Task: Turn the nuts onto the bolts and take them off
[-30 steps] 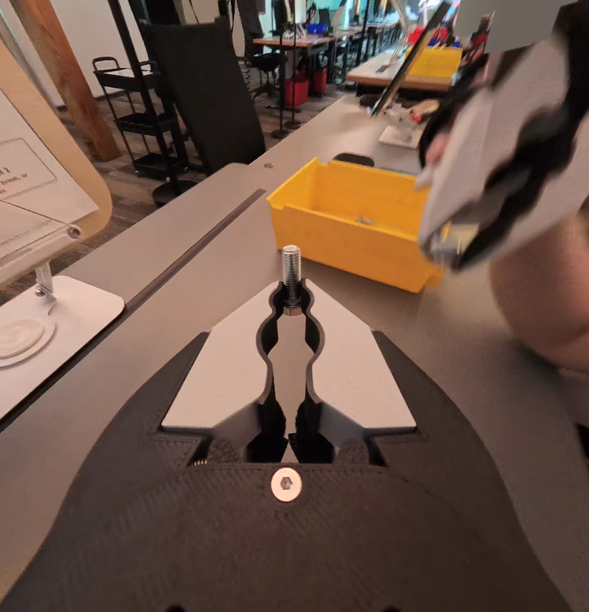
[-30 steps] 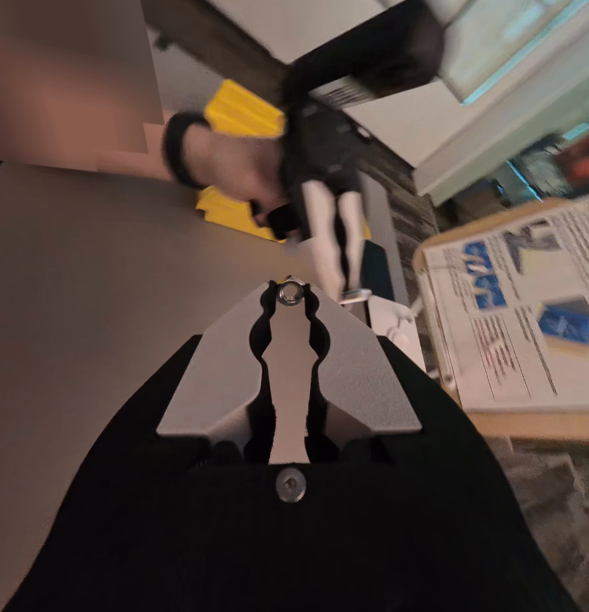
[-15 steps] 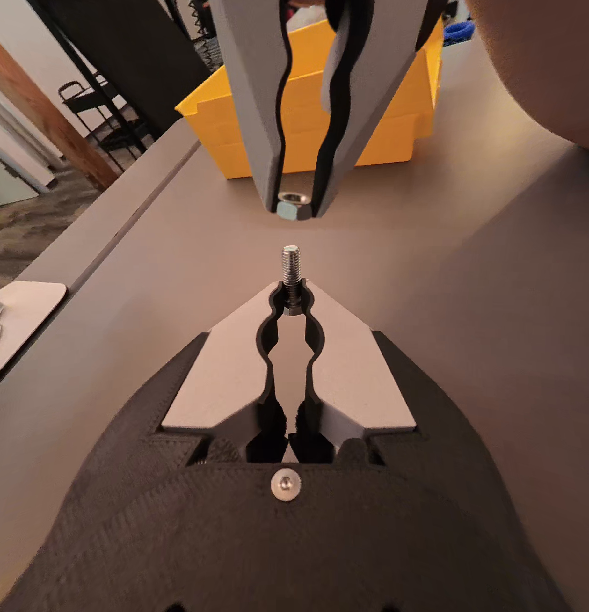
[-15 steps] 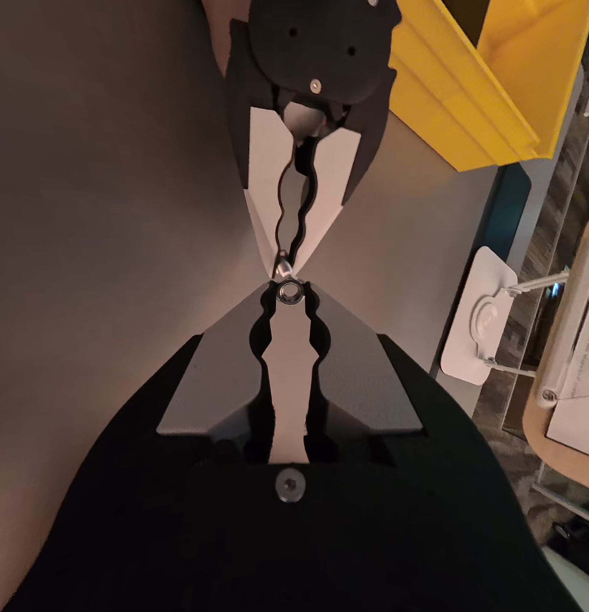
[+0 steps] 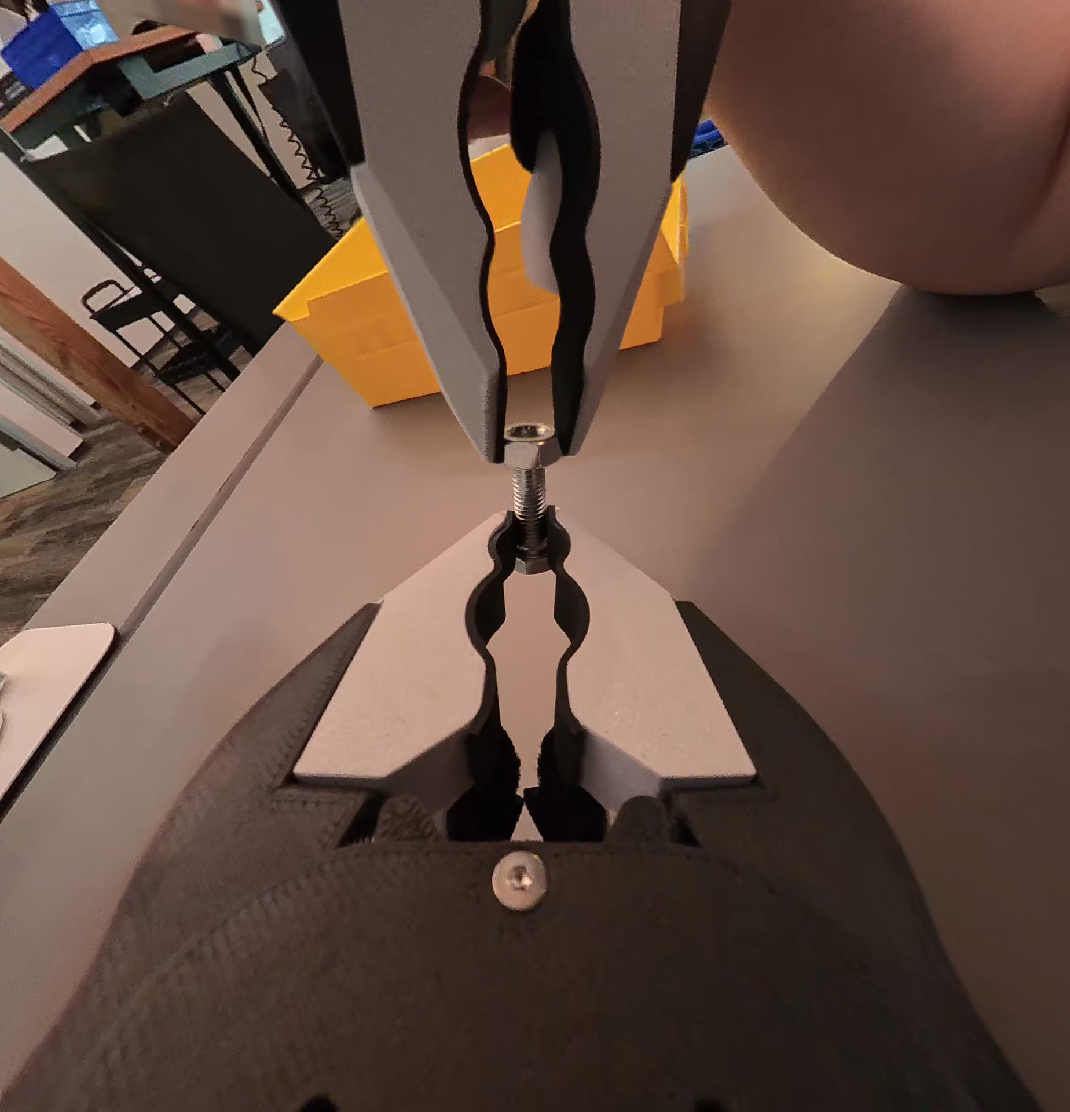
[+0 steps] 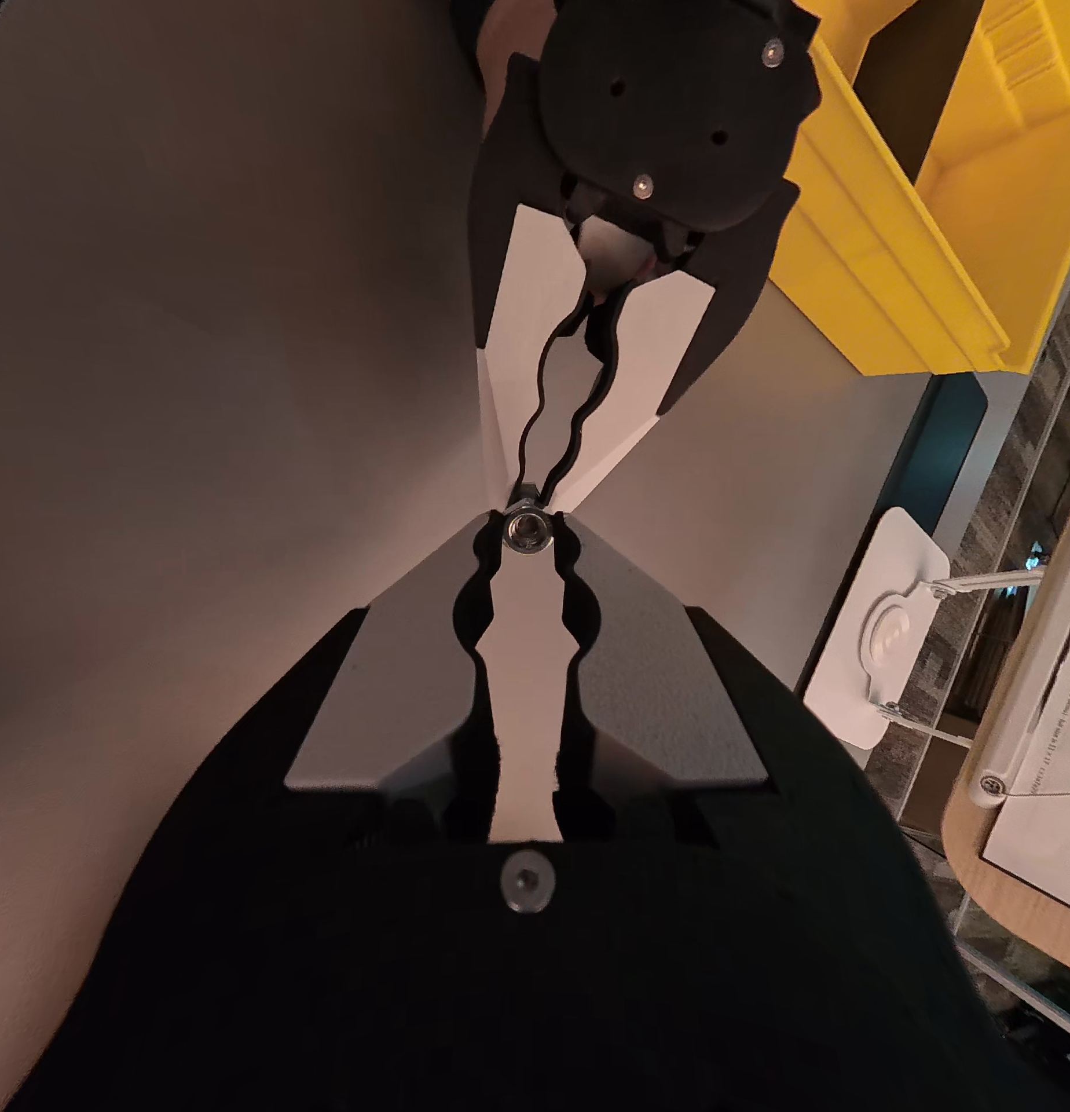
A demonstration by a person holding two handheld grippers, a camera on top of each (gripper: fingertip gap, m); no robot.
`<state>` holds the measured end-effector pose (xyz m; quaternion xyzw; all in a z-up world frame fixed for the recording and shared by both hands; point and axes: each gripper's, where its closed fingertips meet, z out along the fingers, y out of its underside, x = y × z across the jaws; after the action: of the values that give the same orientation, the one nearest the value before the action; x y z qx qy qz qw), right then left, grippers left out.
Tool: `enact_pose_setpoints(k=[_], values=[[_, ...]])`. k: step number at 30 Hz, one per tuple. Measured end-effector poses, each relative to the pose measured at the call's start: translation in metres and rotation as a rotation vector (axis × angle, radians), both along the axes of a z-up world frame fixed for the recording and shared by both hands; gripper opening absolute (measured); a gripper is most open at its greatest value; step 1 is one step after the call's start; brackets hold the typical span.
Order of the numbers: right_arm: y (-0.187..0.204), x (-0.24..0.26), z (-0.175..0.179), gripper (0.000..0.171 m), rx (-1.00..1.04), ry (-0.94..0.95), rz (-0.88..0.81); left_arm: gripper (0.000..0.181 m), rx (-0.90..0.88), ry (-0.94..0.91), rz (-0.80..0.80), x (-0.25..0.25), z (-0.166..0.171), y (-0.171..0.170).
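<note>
The left claw (image 5: 529,544) pinches the bolt (image 5: 528,502), pointing up mid-frame. The right claw (image 5: 528,448) pinches the nut (image 5: 525,450), right on the bolt's tip.

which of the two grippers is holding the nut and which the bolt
The right gripper, reaching down from above, holds the nut; the left gripper clamps the bolt upright.

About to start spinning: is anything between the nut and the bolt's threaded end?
Nothing visible. The nut, pinched in the right gripper, sits right on the tip of the bolt that the left gripper holds upright.
</note>
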<state>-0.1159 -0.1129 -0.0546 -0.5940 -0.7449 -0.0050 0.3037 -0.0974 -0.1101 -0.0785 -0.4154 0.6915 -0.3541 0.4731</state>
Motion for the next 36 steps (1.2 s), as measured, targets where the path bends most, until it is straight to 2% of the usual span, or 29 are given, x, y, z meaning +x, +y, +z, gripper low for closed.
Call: enact_pose_setpoints(k=[8,20,25,29,36], values=[[-0.010,0.001,-0.011,0.017,-0.009,-0.073,0.048,0.007,-0.001,0.071,-0.054,-0.002,-0.010,-0.010],[-0.037,-0.012,-0.015,0.016,0.013,-0.126,0.246,0.007,-0.240,0.218,-0.278,-0.016,-0.017,-0.042],[-0.044,-0.014,-0.019,0.016,-0.024,-0.104,0.285,0.007,-0.221,0.249,-0.313,-0.020,-0.020,-0.050],[-0.038,-0.014,-0.023,0.016,-0.058,-0.099,0.232,0.007,-0.151,0.266,-0.257,-0.019,-0.025,-0.042],[-0.014,-0.013,-0.018,0.016,-0.140,-0.003,-0.024,0.007,-0.163,0.236,-0.139,-0.015,-0.020,-0.019]])
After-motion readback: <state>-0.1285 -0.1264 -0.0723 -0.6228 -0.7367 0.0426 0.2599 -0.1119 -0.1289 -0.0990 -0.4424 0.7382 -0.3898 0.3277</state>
